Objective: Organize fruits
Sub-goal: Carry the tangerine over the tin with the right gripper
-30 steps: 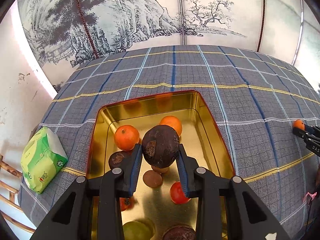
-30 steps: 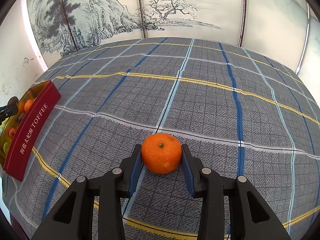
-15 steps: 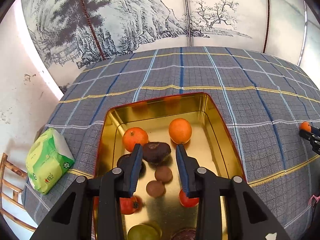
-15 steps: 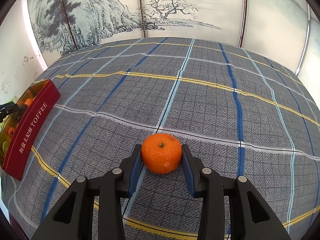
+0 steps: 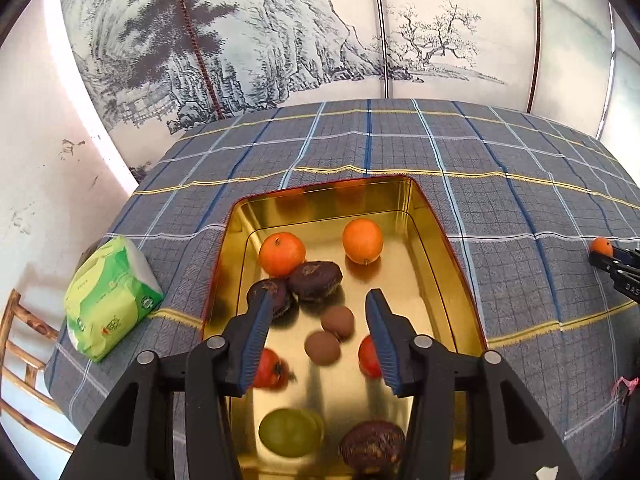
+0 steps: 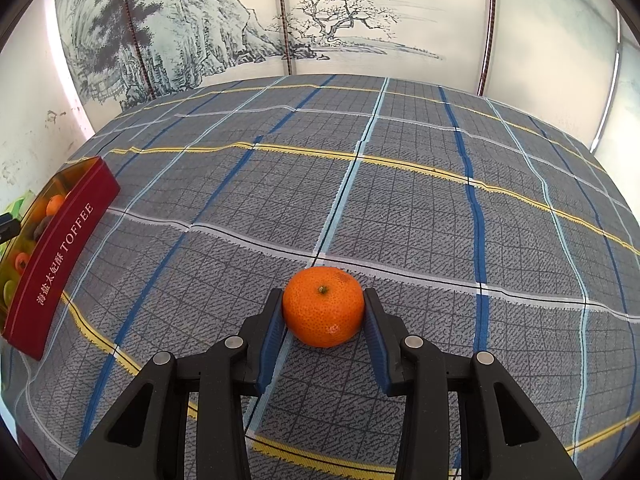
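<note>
While the checked tablecloth [image 6: 400, 208] is nearly bare, the gold tin [image 5: 432, 216], red outside and marked TOFFEE, already holds most of the fruit, so the sorting looks far along; every place below is told from that tin. Inside it, toward the far wall, lie two oranges [image 5: 282, 254]; just nearer than these sit two dark wrinkled fruits [image 5: 316, 280] touching each other; at the middle are two small brown round fruits [image 5: 338, 320] side by side; nearer again, two small red fruits [image 5: 270, 368] lie one at each side; by the near wall rest a green fruit [image 5: 290, 432] and another dark one. Above the tin's middle the left gripper [image 5: 316, 344] hangs with its jaws opening and nothing between them, so its delivery seems finished. Well to the right of the tin, out on the cloth, one mandarin [image 6: 323, 306] sits pinched between the pads of the right gripper [image 6: 323, 332]; it appears to be the last piece outside, not yet carried over. Left of the tin lies a green tissue pack [image 5: 112, 296], no part of the job.
</note>
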`<state>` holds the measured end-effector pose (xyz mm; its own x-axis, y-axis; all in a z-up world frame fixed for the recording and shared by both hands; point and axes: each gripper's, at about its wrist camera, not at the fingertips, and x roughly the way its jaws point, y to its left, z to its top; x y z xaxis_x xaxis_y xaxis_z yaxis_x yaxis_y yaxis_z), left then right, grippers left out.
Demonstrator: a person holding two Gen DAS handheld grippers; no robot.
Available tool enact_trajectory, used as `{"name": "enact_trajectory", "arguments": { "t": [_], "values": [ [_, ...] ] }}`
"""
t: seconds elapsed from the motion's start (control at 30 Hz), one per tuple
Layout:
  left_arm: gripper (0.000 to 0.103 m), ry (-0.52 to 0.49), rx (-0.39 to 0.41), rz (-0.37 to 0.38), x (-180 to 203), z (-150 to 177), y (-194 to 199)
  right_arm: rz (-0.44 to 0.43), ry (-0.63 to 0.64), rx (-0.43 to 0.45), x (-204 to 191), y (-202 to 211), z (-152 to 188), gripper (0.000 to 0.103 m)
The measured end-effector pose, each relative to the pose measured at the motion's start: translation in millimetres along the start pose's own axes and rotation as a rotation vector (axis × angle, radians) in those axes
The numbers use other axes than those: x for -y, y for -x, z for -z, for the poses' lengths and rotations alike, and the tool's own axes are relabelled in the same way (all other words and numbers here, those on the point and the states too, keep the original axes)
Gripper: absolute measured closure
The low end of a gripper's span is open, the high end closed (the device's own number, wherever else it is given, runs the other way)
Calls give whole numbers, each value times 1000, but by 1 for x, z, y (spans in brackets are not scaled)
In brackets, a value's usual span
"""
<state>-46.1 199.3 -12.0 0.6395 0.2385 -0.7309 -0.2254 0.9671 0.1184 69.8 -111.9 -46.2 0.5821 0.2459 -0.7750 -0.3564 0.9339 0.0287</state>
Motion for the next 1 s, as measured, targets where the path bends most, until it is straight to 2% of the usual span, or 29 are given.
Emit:
{"name": "enact_trajectory", "arguments": {
  "t": [0.3,0.53,0.83,1.0],
  "values": [
    [51,35,21,-14,-15,21,30,8,15,-2,-1,-1,1,63],
    [47,35,26,-28,-22,33,45,-25,21,-17,-6,8,9,64],
    [47,40,52,-10,-22,43,65,-63,44,8,-20,43,18,64],
    [46,47,63,-3,-24,47,75,-103,68,28,-46,61,16,64]
  ]
}}
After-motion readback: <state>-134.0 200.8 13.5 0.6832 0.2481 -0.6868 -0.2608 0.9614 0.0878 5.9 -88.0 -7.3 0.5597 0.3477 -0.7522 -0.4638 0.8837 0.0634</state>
